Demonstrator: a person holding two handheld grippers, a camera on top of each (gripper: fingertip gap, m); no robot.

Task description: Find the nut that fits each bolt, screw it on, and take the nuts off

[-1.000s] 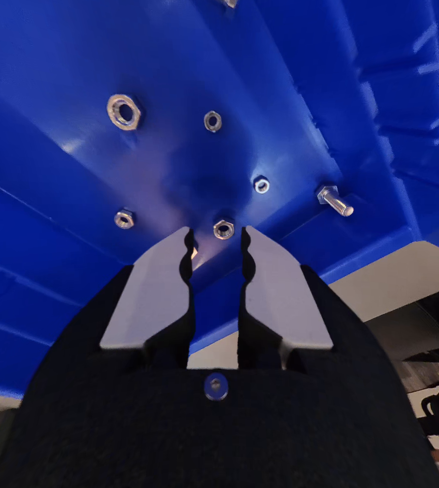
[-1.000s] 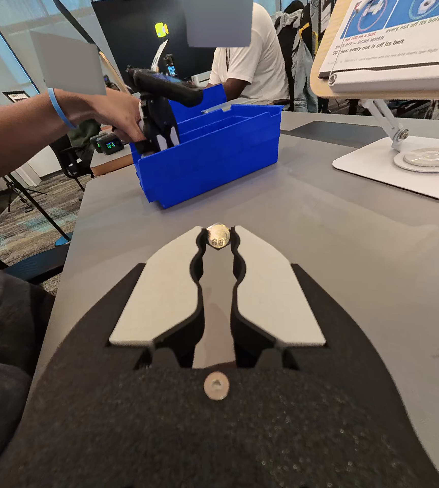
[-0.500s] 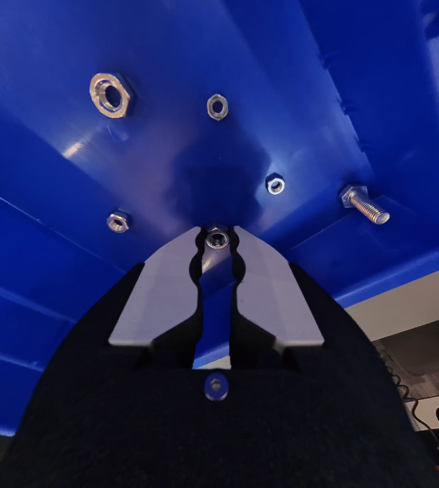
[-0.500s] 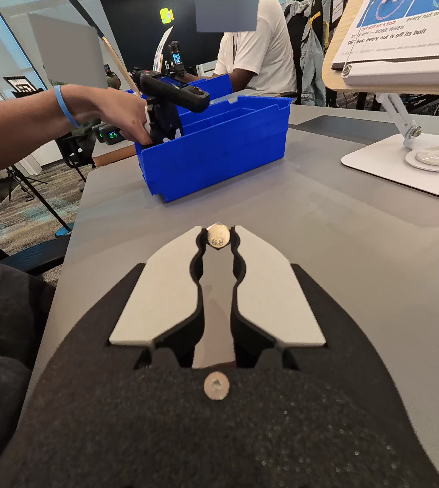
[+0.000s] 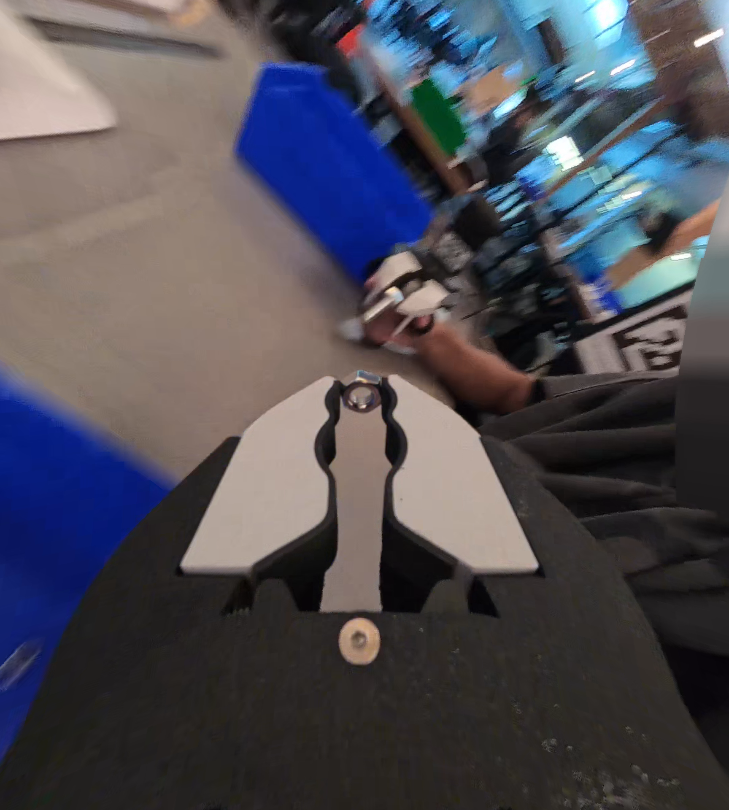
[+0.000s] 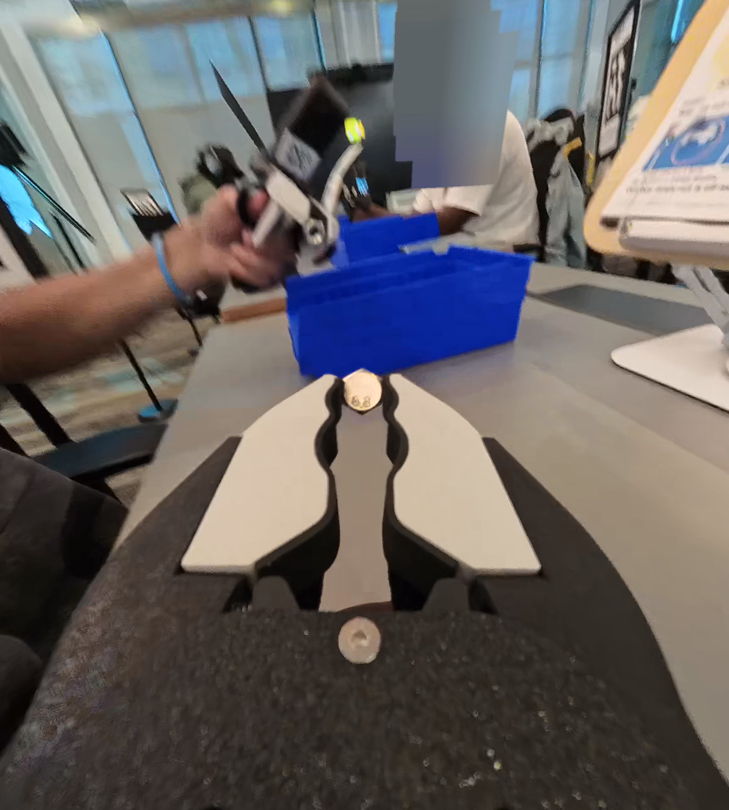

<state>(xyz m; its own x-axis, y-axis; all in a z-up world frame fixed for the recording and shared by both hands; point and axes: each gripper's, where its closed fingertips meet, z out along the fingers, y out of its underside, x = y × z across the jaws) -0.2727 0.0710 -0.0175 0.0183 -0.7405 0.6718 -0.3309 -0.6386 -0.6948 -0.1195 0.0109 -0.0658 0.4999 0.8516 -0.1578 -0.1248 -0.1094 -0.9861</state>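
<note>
Left tool (image 5: 360, 388) clenched on a small silver hexagonal steel nut (image 5: 360, 396), pinched at its fingertips above the grey surface (image 5: 113, 271). Right tool (image 6: 362, 385) clenched on the hexagonal head of a silver steel bolt (image 6: 362, 392), held over the same surface. Blue plastic bin (image 6: 406, 315) stands at 12 o'clock beyond the bolt; the left tool appears above the bin's left end, at 11 o'clock, motion-blurred

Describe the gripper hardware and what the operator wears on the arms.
Both grippers, left gripper and right gripper, look alike: speckled black body, a silver screw at centre, two pale grey fingers with wavy black inner edges. A blue wristband sits on the left wrist and a dark band on the right.
</note>
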